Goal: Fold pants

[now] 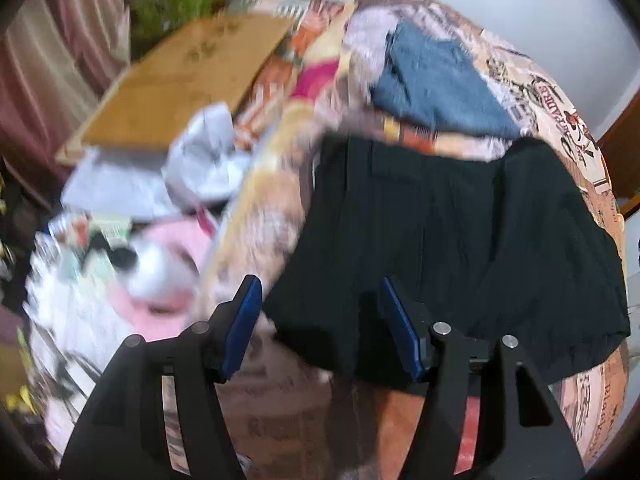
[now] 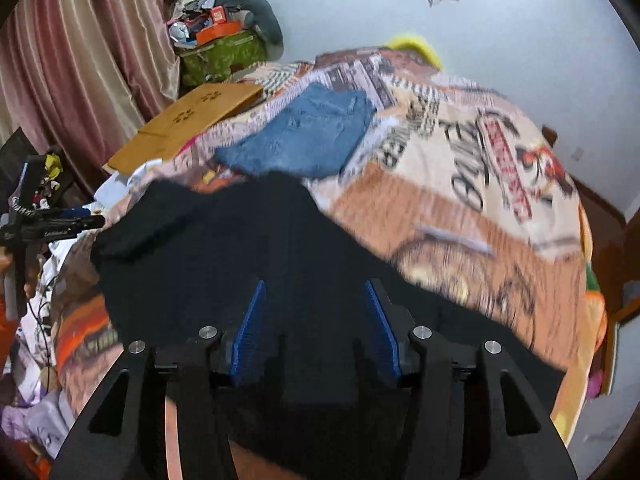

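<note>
While both pairs of tongs hang over the bed, neither pinches anything. The left gripper (image 1: 320, 328) has its blue pads (image 1: 242, 328) spread, with the near left edge of the black pants (image 1: 460, 240) under the gap and no cloth pressed between them. The right gripper (image 2: 316, 328) is likewise spread, its ribbed pads (image 2: 250, 332) apart above the dark cloth, clear of it.

The pants (image 2: 240, 248) lie flat on the patterned bedspread (image 2: 460, 208), near the close edge of the bed; in the right wrist view one thick folded end sits at their far left. Beyond them, farther up the bed, lies a folded pair of blue jeans (image 2: 308, 132), apart from the black pair. A tan board (image 1: 184, 80) rests at the far left edge of the bed. Left of the bed is a heap of white and pink clutter (image 1: 132, 248), blurred. A pink striped curtain (image 2: 80, 52) hangs at the far left, and a yellow thing (image 2: 416, 46) shows at the bed's far end against the white wall.
</note>
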The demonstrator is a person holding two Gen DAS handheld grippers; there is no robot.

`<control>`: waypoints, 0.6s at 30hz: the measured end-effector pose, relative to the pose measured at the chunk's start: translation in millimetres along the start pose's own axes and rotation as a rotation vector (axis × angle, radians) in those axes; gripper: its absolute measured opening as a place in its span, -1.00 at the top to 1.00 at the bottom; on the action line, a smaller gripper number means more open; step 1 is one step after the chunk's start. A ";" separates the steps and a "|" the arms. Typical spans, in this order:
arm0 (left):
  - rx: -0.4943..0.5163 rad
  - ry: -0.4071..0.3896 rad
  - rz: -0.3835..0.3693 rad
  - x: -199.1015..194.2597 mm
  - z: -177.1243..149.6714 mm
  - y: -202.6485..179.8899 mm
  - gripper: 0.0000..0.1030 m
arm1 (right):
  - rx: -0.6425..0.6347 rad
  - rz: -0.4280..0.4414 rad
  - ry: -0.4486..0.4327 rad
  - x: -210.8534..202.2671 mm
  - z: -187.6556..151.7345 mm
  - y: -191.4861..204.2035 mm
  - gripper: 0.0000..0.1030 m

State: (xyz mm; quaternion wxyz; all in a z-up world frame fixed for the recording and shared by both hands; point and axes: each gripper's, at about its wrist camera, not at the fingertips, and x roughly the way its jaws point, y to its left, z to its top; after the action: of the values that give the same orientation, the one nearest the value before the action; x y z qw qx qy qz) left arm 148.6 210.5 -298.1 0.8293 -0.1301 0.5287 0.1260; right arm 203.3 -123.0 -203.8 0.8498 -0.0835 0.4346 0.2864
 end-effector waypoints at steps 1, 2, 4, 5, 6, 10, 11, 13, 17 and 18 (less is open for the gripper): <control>-0.017 0.021 -0.010 5.3 -5.4 0.3 -0.19 | 0.008 0.001 0.012 1.7 -6.6 -0.9 0.09; -0.037 0.043 -0.021 10.8 -10.8 0.7 -0.19 | 0.014 0.000 0.021 1.6 -12.6 -0.2 0.09; -0.065 0.055 -0.013 15.4 -19.3 0.7 -0.21 | 0.025 -0.006 0.045 5.7 -26.9 -1.6 0.09; -0.073 0.046 -0.010 13.9 -22.4 0.5 -0.23 | 0.028 -0.011 0.051 6.1 -31.9 -2.8 0.09; -0.089 0.040 -0.008 11.5 -24.5 2.2 -0.31 | 0.031 -0.017 0.061 7.6 -38.0 -3.9 0.09; -0.209 0.055 -0.088 3.1 -36.0 16.4 -0.36 | 0.039 -0.033 0.088 13.4 -59.3 -6.1 0.09; -0.232 0.059 -0.115 1.6 -38.8 19.2 -0.36 | 0.044 -0.032 0.078 13.0 -63.2 -5.6 0.08; -0.277 0.078 -0.172 0.8 -44.4 22.4 -0.36 | 0.063 -0.034 0.052 11.5 -68.2 -8.0 -0.06; -0.315 0.125 -0.265 10.2 -47.7 17.8 -0.37 | 0.113 -0.002 0.052 14.1 -69.9 -15.3 -0.10; -0.320 0.130 -0.276 12.0 -46.4 16.3 -0.37 | 0.118 0.004 0.053 14.7 -69.8 -16.1 -0.10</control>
State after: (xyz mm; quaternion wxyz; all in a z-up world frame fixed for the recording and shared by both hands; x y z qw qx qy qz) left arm 108.8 210.4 -329.3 0.7717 -0.3391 0.5313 0.0849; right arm 170.8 -157.5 -259.6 0.8408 -0.0399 0.4733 0.2598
